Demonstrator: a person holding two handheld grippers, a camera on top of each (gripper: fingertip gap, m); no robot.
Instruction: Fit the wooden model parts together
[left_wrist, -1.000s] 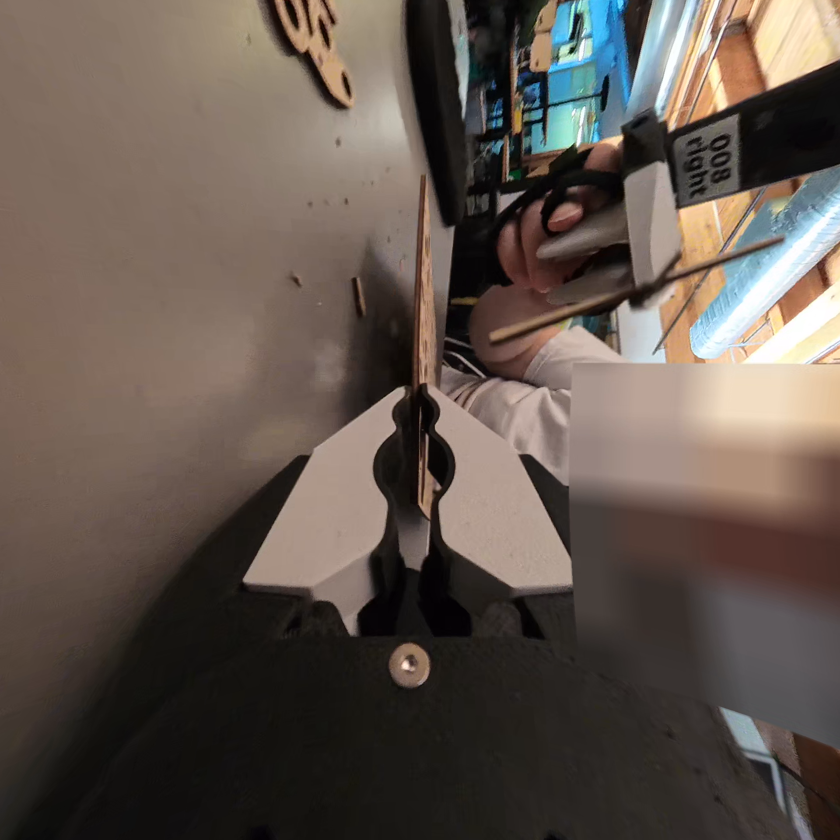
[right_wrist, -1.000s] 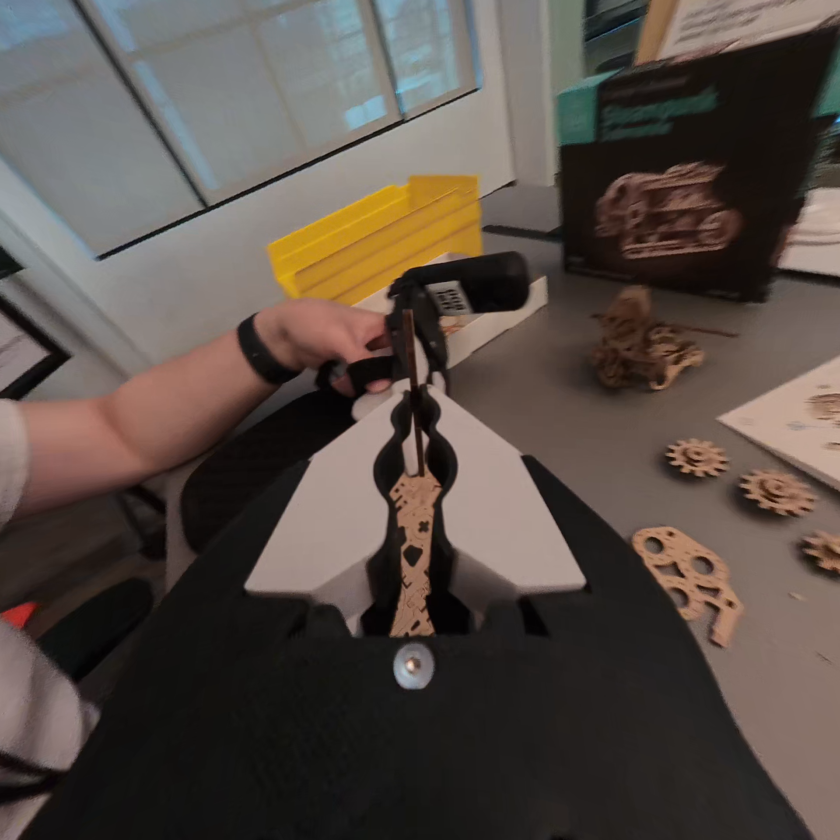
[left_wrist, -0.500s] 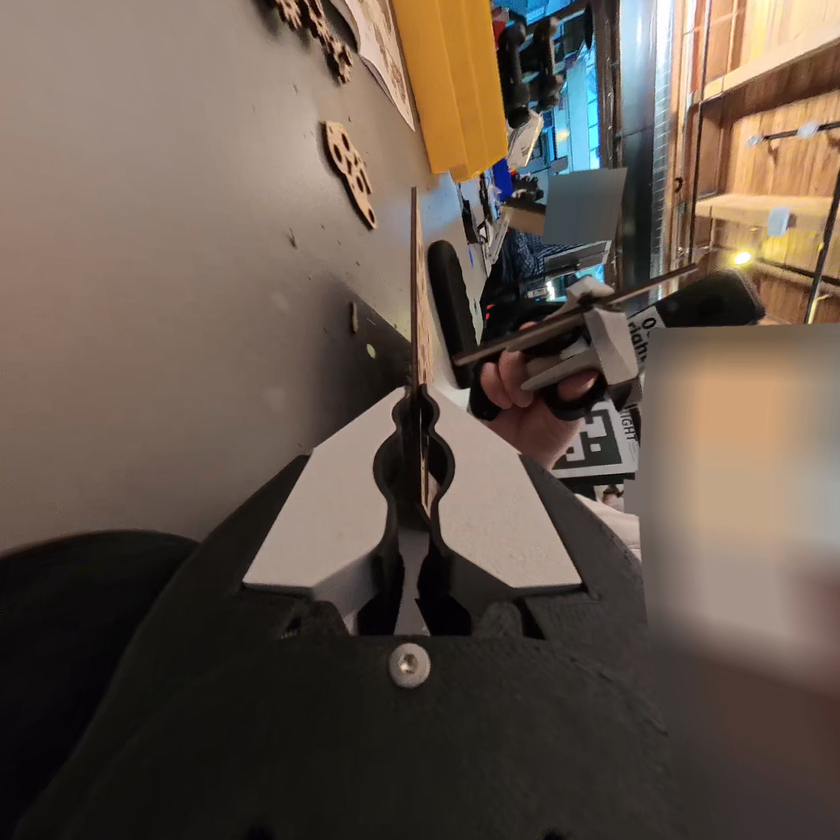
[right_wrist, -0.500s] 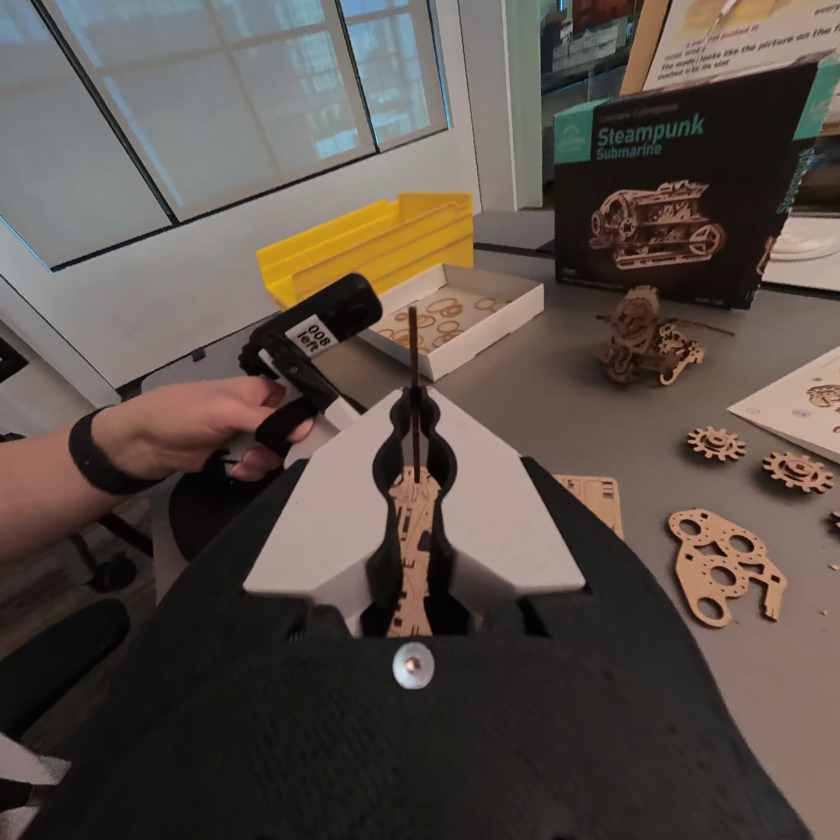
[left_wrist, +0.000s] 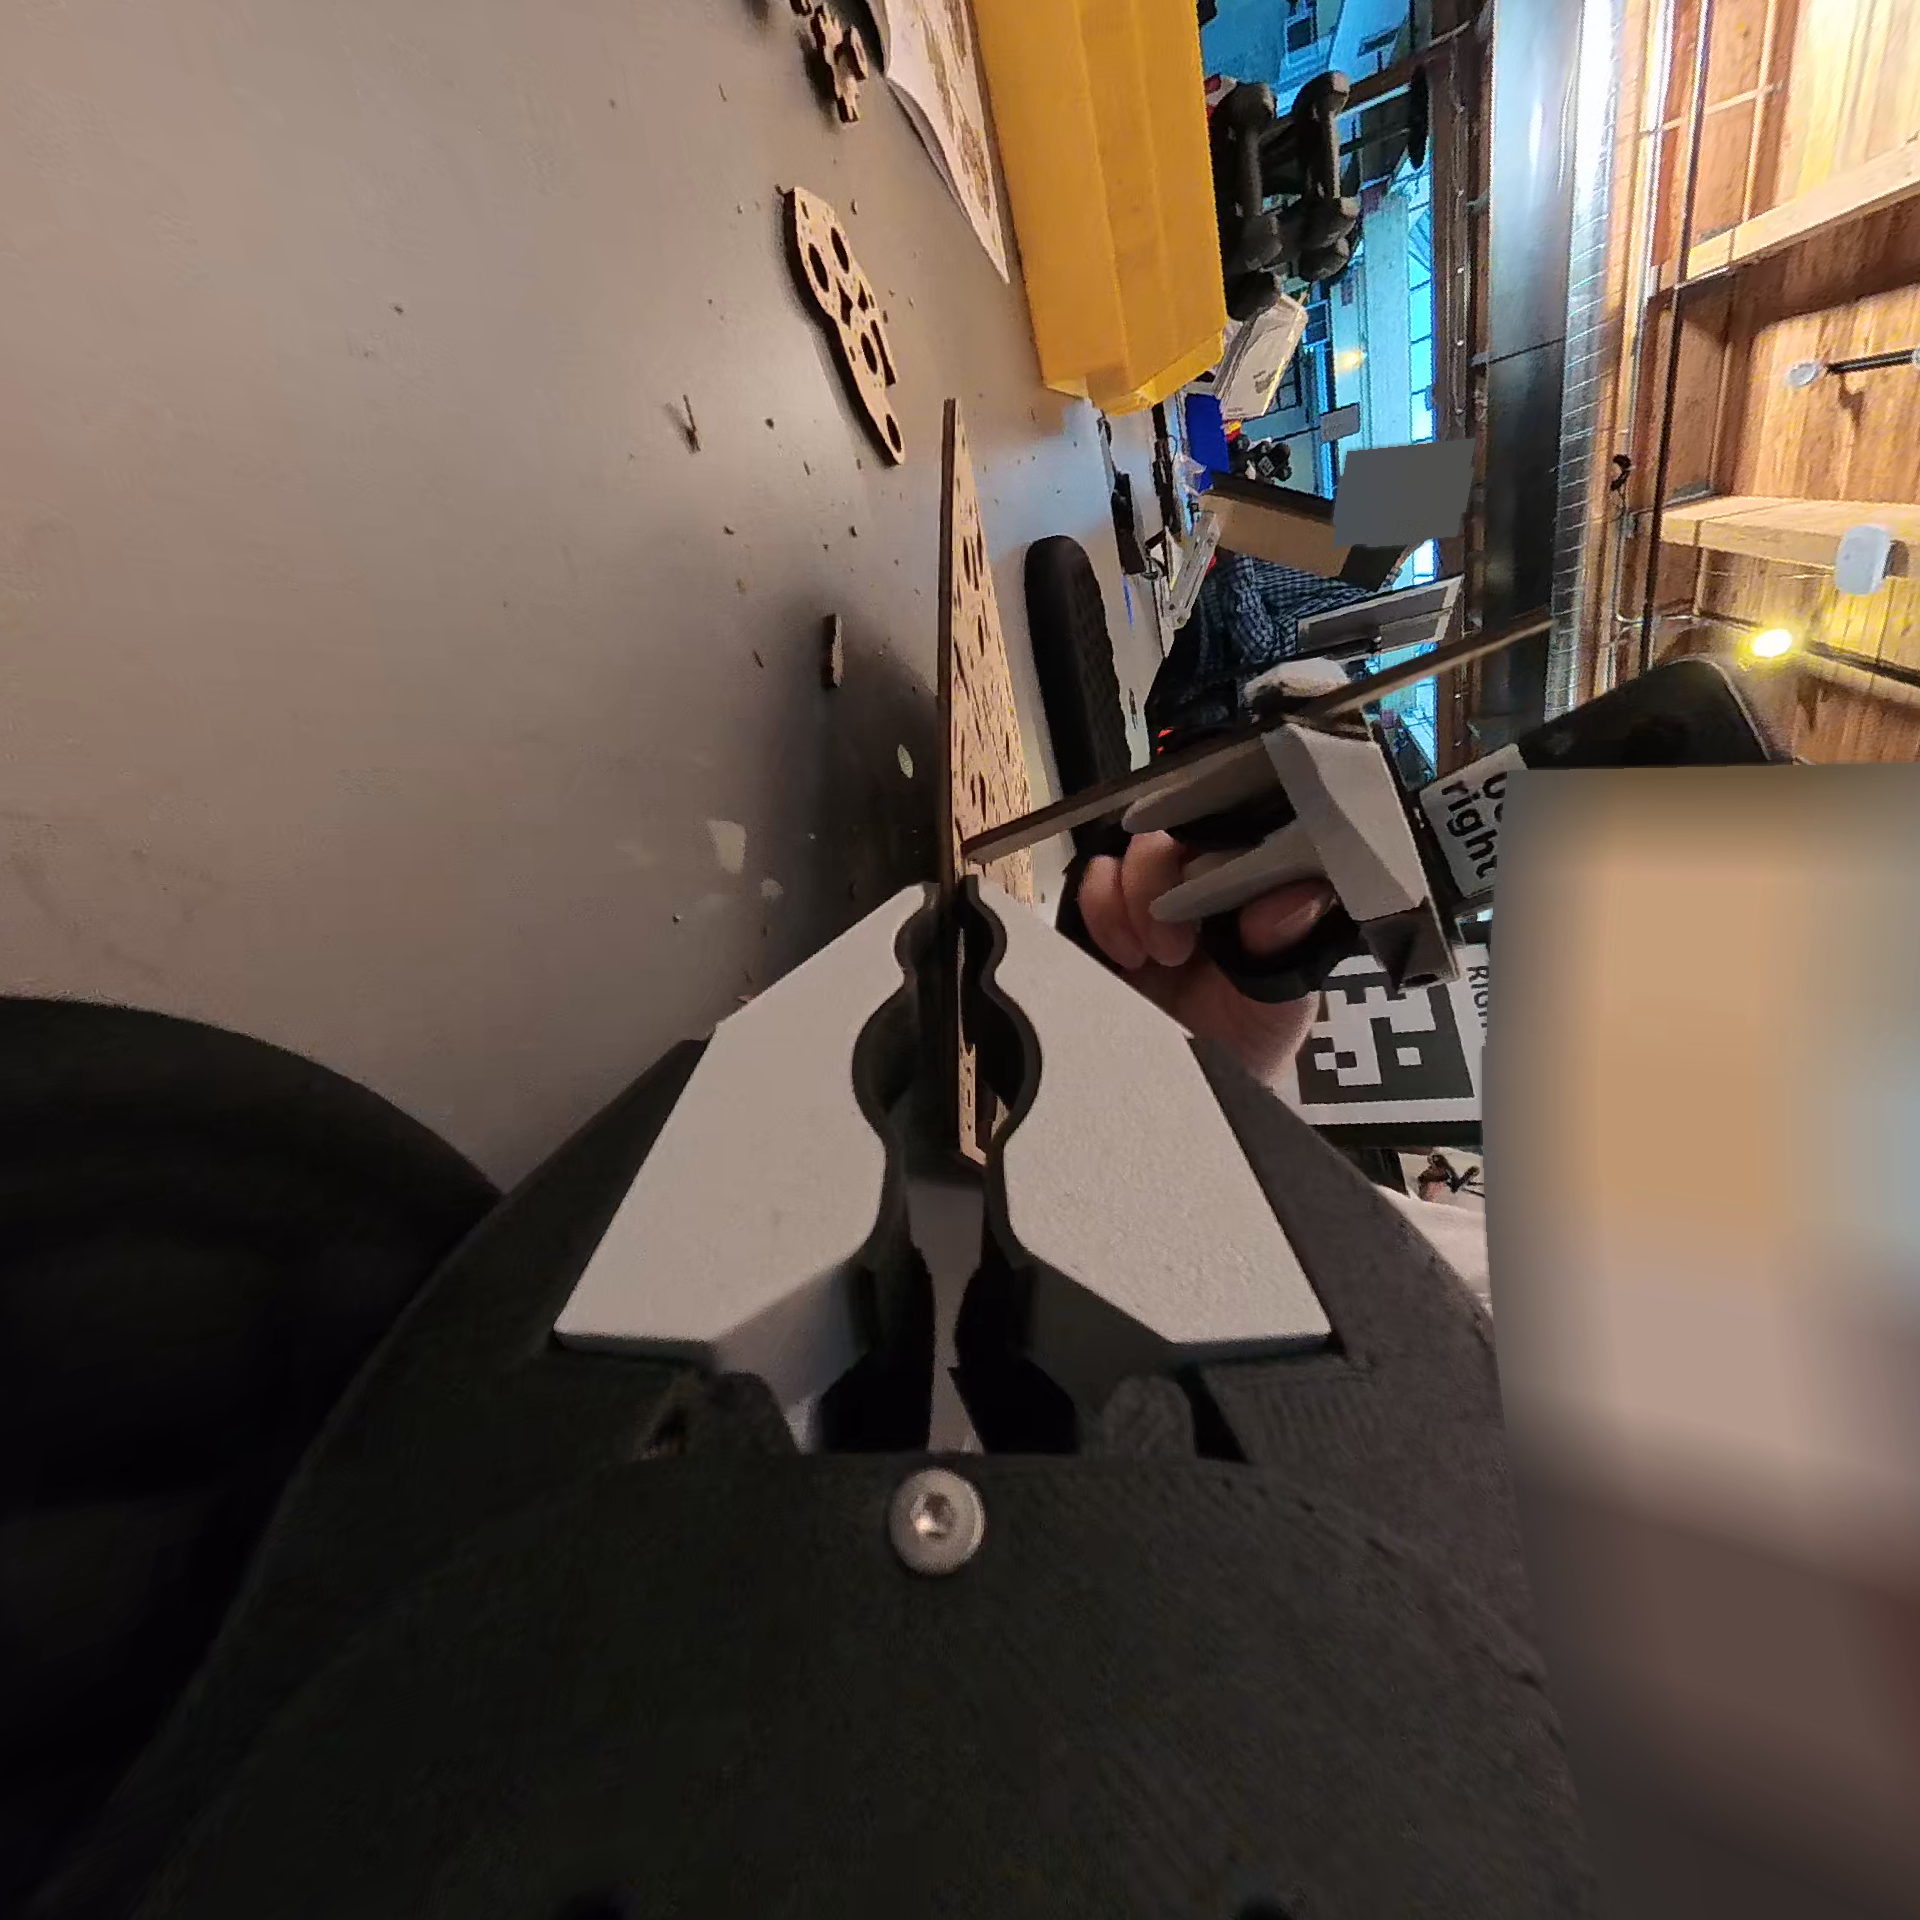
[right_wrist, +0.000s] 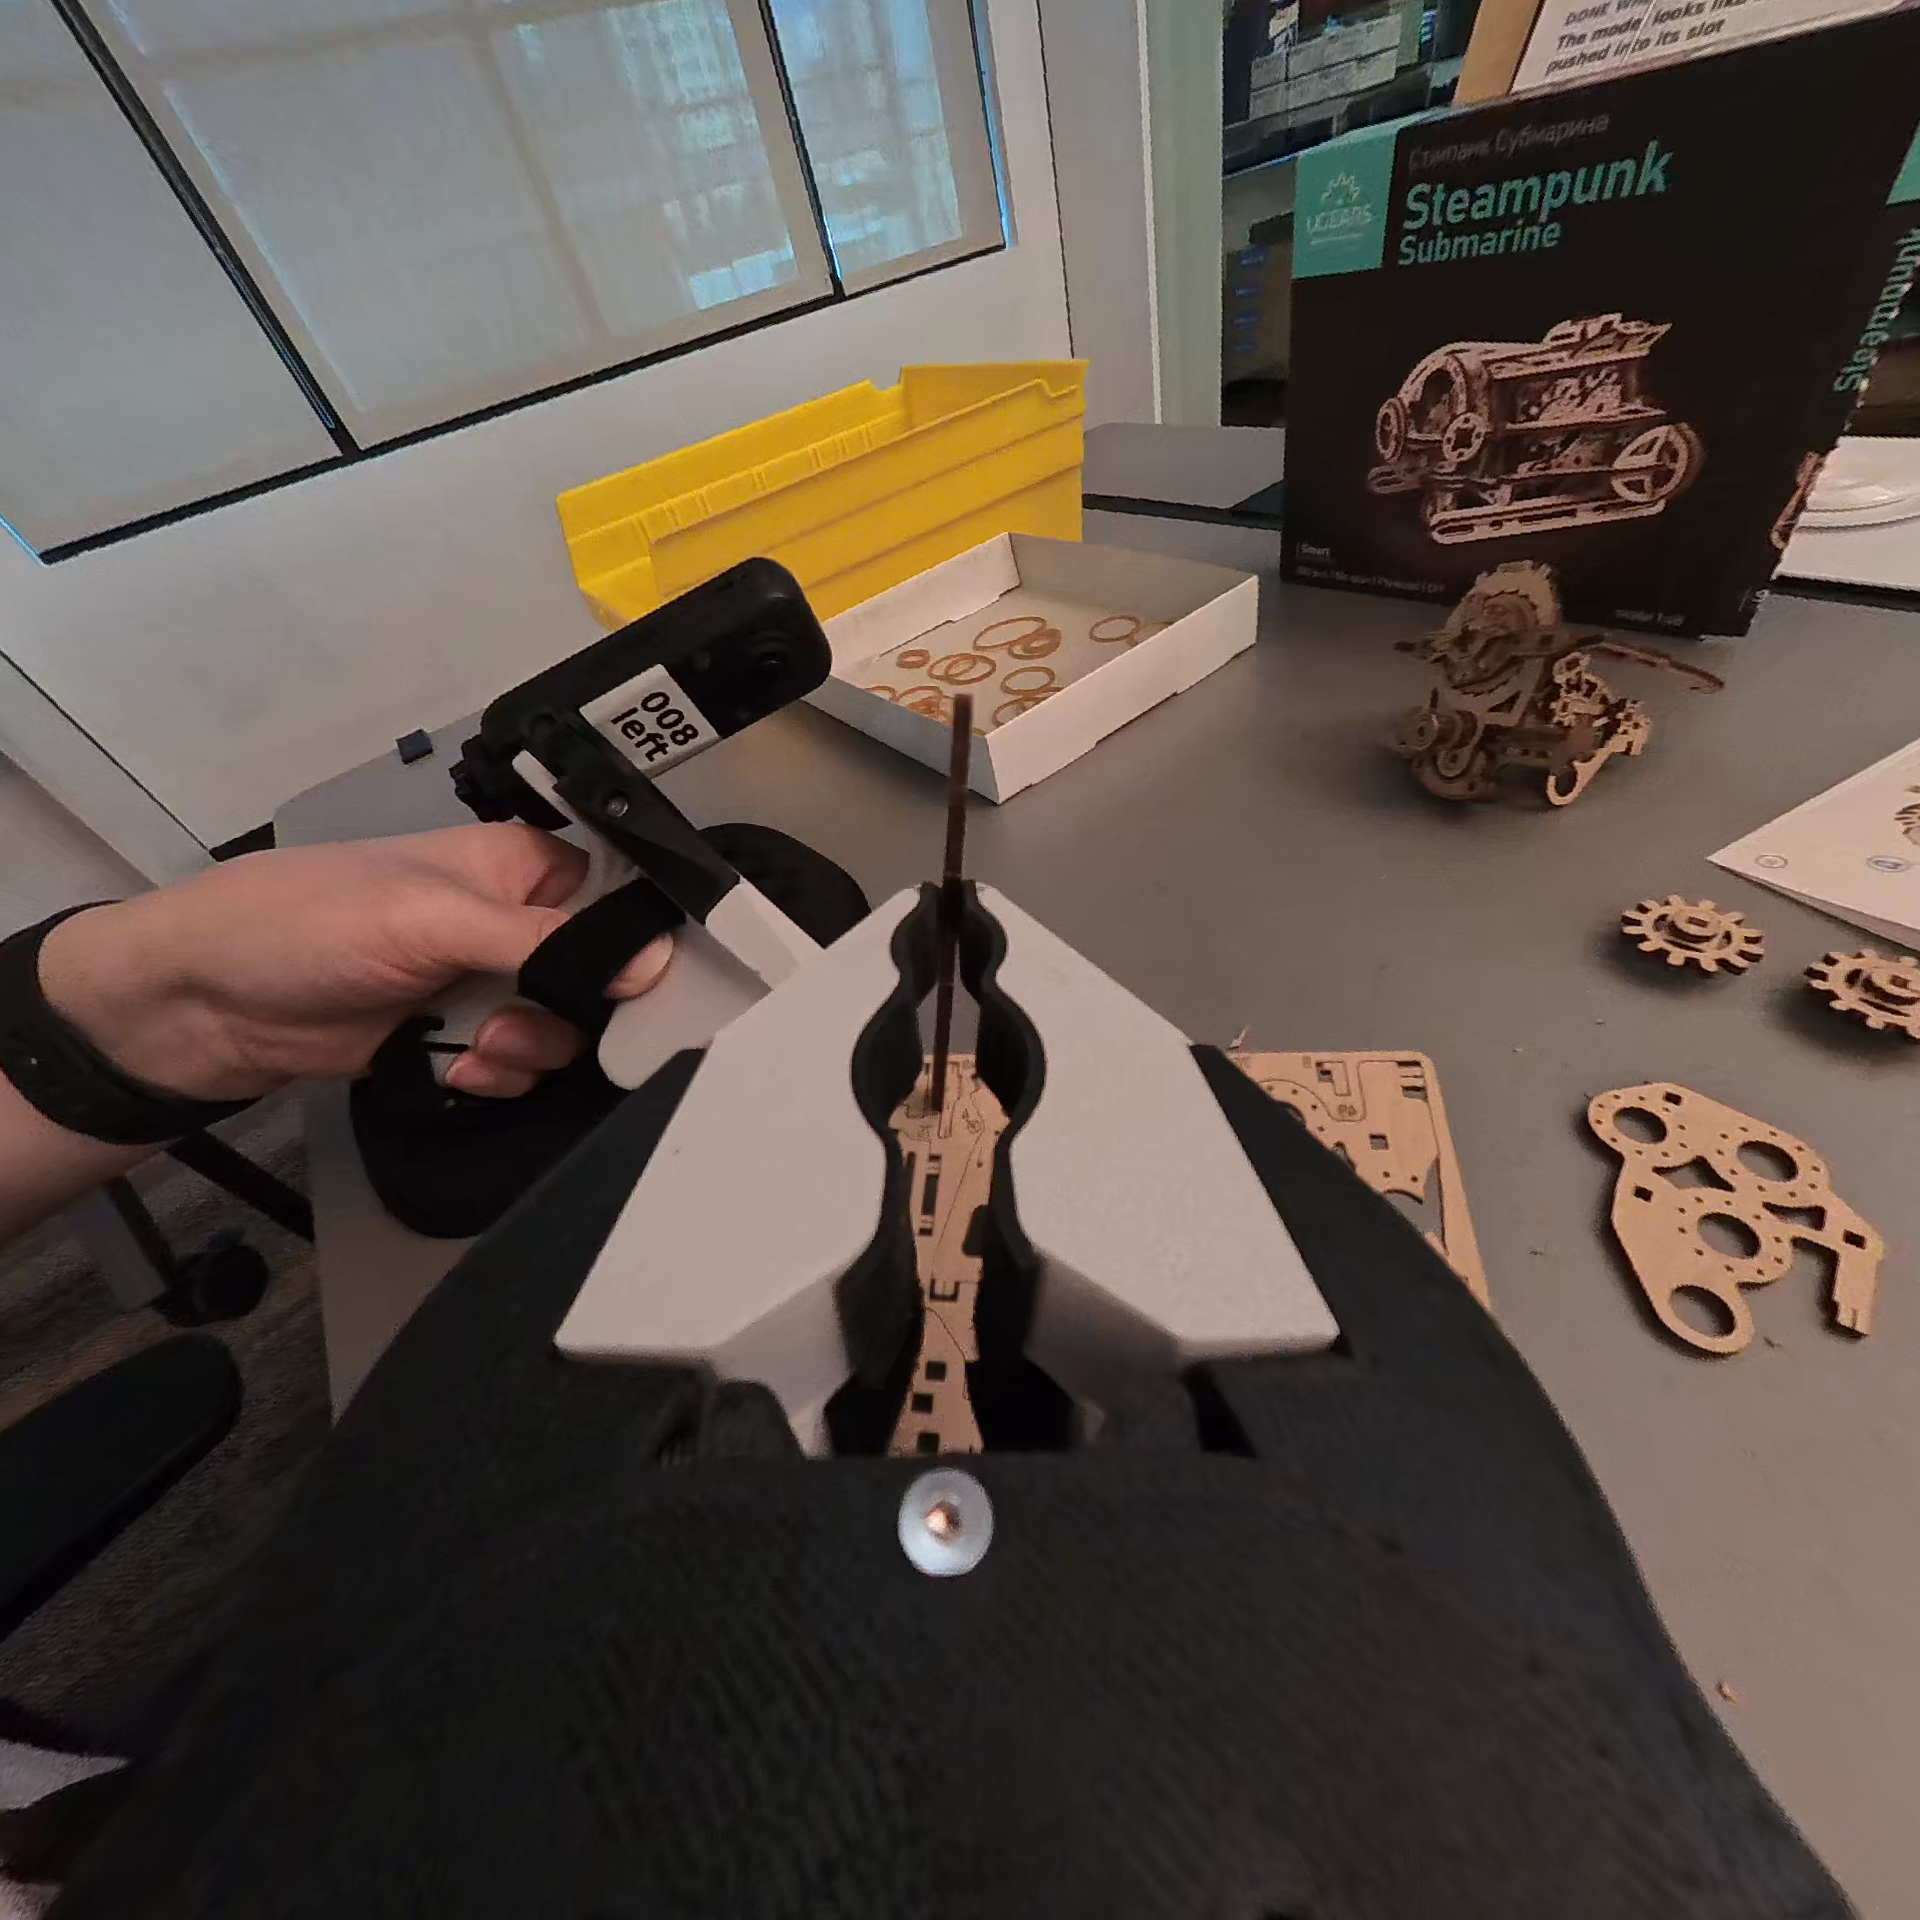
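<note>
Above the grey worktable (right_wrist: 1351, 935), the left gripper (left_wrist: 951, 904) clamps a perforated plywood sheet (left_wrist: 971, 644) while the right gripper (right_wrist: 951, 904) pinches a thin dark wooden strip (right_wrist: 954, 790). The two parts are close but apparently unjoined; next, the strip's end likely needs lining up with a slot.

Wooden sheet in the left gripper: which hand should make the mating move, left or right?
Right, probably. The right gripper is shut on a thin wooden strip whose free tip points at the wooden sheet, close to its face. The left gripper clamps that sheet's edge, so it can brace.
</note>
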